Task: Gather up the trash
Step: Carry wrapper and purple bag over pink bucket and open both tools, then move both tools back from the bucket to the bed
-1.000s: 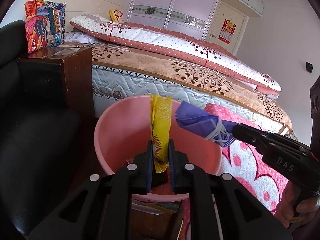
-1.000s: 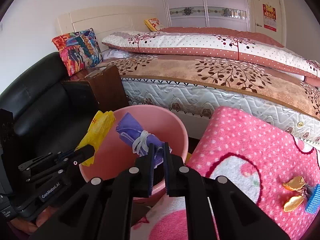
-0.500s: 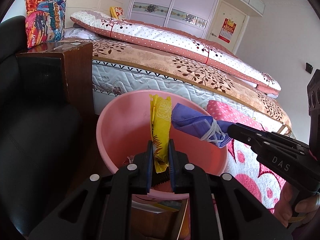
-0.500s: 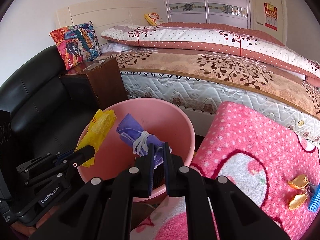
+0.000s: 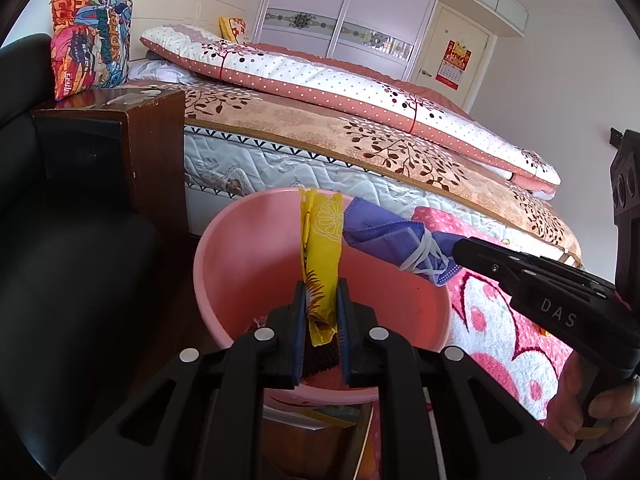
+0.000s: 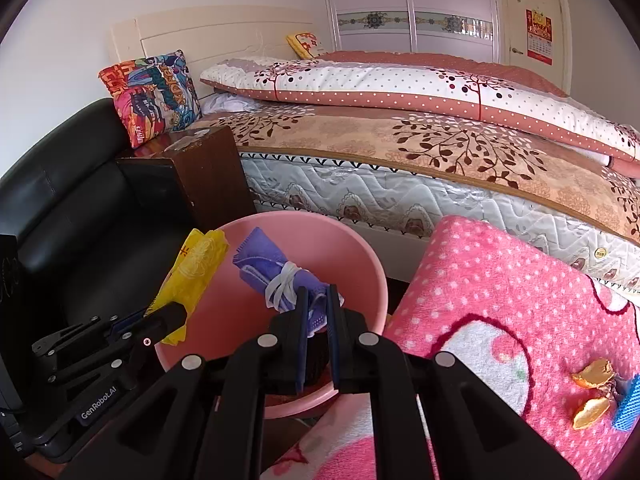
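The left gripper [image 5: 321,300] is pinching a yellow wrapper [image 5: 321,248] by its lower end, jaws pressed onto the film, and is holding it upright above the open mouth of the pink basin [image 5: 240,256], on the basin's left half. The wrapper looks like thin printed plastic: very light, limp and somewhat slick, so it is likely to flutter or cling to a pad when let go instead of dropping cleanly. A grip near one end, as here, seems enough for it.

To its right, the right gripper [image 6: 316,312] is clamping a purple face mask [image 6: 272,272], jaws nearly together on the folded end nearest the camera. The mask is rolled up and bound by its own white ear loops, and it is sticking out over the basin's middle. It is soft, light fabric that should crush under the pads without harm; the bundled body is the safe place to hold, since a loose loop could snag on a finger at release.

Further right, on the pink blanket [image 6: 500,288] near its right edge, orange peel pieces [image 6: 592,374] are lying beside a small blue thing [image 6: 628,404]. The peel looks curled, brittle and light, best nipped across a raised edge.
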`<state>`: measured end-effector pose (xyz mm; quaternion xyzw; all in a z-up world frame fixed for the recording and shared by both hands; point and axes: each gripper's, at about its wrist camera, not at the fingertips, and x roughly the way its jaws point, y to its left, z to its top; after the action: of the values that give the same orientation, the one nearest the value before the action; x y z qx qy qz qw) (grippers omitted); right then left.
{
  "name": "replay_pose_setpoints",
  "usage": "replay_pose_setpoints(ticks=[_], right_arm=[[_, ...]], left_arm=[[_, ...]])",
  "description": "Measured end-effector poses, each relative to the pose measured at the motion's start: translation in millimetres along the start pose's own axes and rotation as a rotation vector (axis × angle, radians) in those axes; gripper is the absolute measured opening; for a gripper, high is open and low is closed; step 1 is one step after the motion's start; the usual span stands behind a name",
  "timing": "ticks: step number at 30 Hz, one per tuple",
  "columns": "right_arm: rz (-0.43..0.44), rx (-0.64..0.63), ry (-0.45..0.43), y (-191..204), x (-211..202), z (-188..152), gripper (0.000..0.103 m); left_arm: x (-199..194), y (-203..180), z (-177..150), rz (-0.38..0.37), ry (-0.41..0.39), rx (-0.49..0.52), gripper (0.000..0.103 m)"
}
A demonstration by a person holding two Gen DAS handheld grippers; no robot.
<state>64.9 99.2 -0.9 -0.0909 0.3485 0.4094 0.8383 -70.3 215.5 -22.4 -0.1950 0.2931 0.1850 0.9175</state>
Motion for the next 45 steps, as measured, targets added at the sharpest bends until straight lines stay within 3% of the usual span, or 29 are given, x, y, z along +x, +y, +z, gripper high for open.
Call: replay_pose_setpoints(ticks=[8, 11, 17, 19, 20, 21, 23, 35, 45], right_arm=[[-0.004, -0.003, 0.001, 5.1, -0.7, -0.6, 0.01], [0.007, -0.004, 0.006, 5.4, -0.4, -1.4, 0.022], [0.018, 0.011, 0.012, 1.6, -3.7, -6.6, 0.024], [0.015, 0.014, 0.003, 0.0, -7.9, -10.1, 0.036], [0.014, 0.016, -0.004, -1.1, -10.9, -12.5, 0.038], [0.014, 0.019, -0.009, -1.8, -13.4, -14.4, 0.038], [0.012, 0.019, -0.013, -3.8, -18.2, -18.1, 0.038], [-0.027, 0.1, -0.004, -32.3, -46.5, -42.1, 0.038], [-0.095, 0.146, -0.018, -64.5, -87.4, -54.4, 0.038]], left_arm=[[2.0, 7.7, -2.2, -0.004, 0.011, -0.016, 0.014], [4.3, 7.2, -3.6, -0.005, 0.017, -0.016, 0.014], [9.1, 2.3, -4.1, -0.013, 0.025, -0.002, 0.014], [10.0, -0.8, -3.2, -0.016, 0.021, 0.006, 0.017], [10.9, -2.5, -2.7, -0.017, 0.023, 0.012, 0.024], [11.8, -4.6, -2.3, -0.019, 0.026, 0.018, 0.038], [11.3, -7.5, -1.5, -0.033, 0.02, 0.016, 0.046], [-4.3, -18.0, 2.8, -0.074, -0.02, 0.014, 0.047], [-28.0, -50.0, 22.4, -0.061, -0.118, 0.065, 0.047]])
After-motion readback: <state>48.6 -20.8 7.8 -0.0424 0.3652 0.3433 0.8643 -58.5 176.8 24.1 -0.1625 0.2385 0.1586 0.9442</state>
